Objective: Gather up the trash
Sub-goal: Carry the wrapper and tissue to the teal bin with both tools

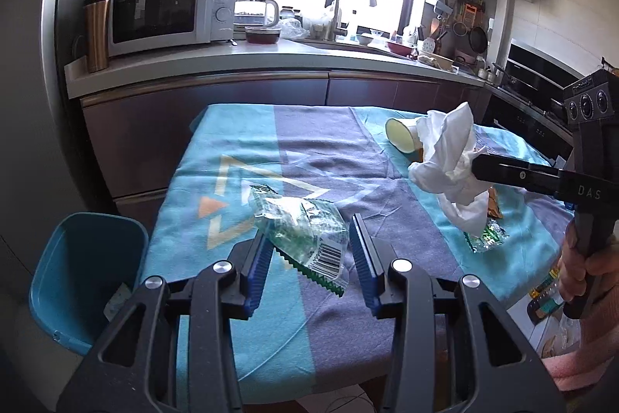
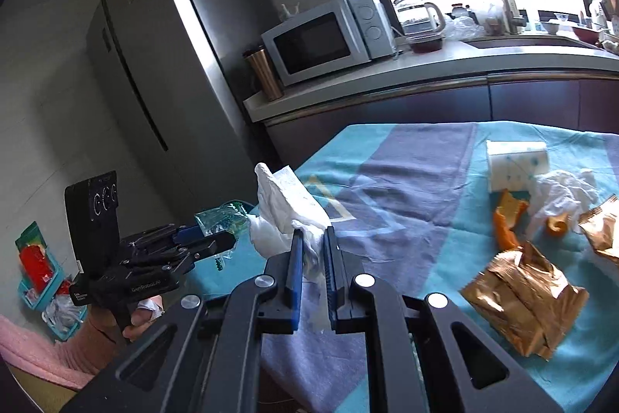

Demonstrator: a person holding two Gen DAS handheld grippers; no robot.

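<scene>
While our left gripper [image 1: 313, 250] pinches a green wrapper [image 1: 301, 235] at lower centre of its view, our right gripper [image 2: 311, 258] is clamped narrow on a tissue [image 2: 286, 211], both above the table [image 1: 348, 316]; bin [image 1: 77, 277] sits lower left.

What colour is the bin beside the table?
Teal blue bin, best seen in the left wrist view.
</scene>
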